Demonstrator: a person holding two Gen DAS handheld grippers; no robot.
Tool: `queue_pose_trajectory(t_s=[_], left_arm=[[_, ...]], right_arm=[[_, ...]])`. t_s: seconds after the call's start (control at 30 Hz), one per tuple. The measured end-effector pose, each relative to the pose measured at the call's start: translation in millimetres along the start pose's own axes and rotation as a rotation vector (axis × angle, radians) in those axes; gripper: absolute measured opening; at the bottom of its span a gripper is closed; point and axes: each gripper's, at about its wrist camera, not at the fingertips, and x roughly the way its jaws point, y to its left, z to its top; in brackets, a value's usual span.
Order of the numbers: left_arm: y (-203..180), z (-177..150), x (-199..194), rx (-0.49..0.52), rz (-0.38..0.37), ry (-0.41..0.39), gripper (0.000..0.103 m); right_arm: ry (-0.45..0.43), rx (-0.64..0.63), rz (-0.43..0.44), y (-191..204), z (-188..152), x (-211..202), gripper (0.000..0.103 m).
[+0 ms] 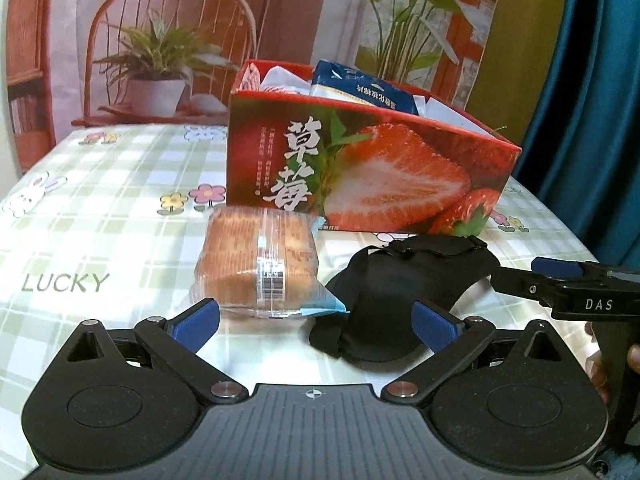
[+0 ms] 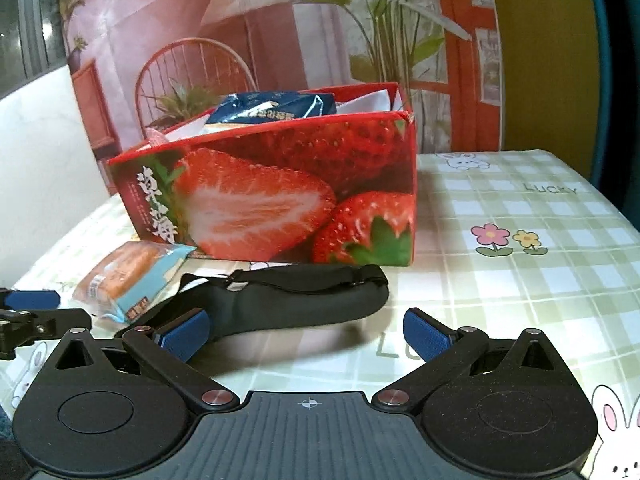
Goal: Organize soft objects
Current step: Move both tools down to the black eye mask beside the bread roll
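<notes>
Left wrist view is showing the left gripper (image 1: 316, 320) with fingers gaping wide, empty, facing the wrapped cake (image 1: 256, 264) lying near the strawberry box (image 1: 360, 168); light, squashy, slippery film, best pinched gently across its middle.

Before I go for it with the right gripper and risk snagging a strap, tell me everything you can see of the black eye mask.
The eye mask is black, soft-looking padded fabric with a thin strap and small buckle along its far edge. It lies flat on the checked tablecloth, just in front of the strawberry box, with the wrapped cake at its left end; whether they touch is unclear. Nothing grips it: the right gripper is open close in front of it.
</notes>
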Motion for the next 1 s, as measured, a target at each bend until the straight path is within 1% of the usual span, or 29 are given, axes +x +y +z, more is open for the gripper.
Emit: queue_pose_trajectory(t_s=[0.17,0.3,0.47,0.53,0.6,0.63,0.8,1.0], left_arm=[[0.2,-3.1,8.5,-0.032,0.0,0.047,0.103],[-1.6,-3.1,24.4,-0.028,0.046,0.081,0.103],[0.3,-2.4,45.8,-0.051,0.12,0.129,0.103],[-4.0,-3.0,49.3,-0.024,0.133,0.127,0.103],[-9.1,-5.5,51.7,0.014,0.15,0.127,0.103],[-11.6,-5.8,54.0,0.025,0.156,0.124,0.103],[-14.4,-7.3,58.9,0.026,0.166,0.12,0.103],[-15.5,-10.0,56.0,0.032,0.183,0.107,0.103]], right_arm=[[-0.024,-0.004,-0.02,-4.4,1.6,-2.0,0.103],[-0.022,-0.042,-0.065,-4.6,6.1,3.4,0.103],[-0.014,-0.086,-0.088,-5.1,17.4,18.2,0.103],[-0.009,-0.106,-0.081,-6.1,21.4,24.9,0.103],[-0.014,-0.118,-0.022,-8.3,25.1,28.7,0.103],[-0.013,-0.124,-0.007,-8.5,26.2,31.0,0.103],[0.013,-0.182,-0.037,-5.6,26.3,48.0,0.102],[0.065,-0.213,-0.056,-3.3,16.3,57.6,0.102]])
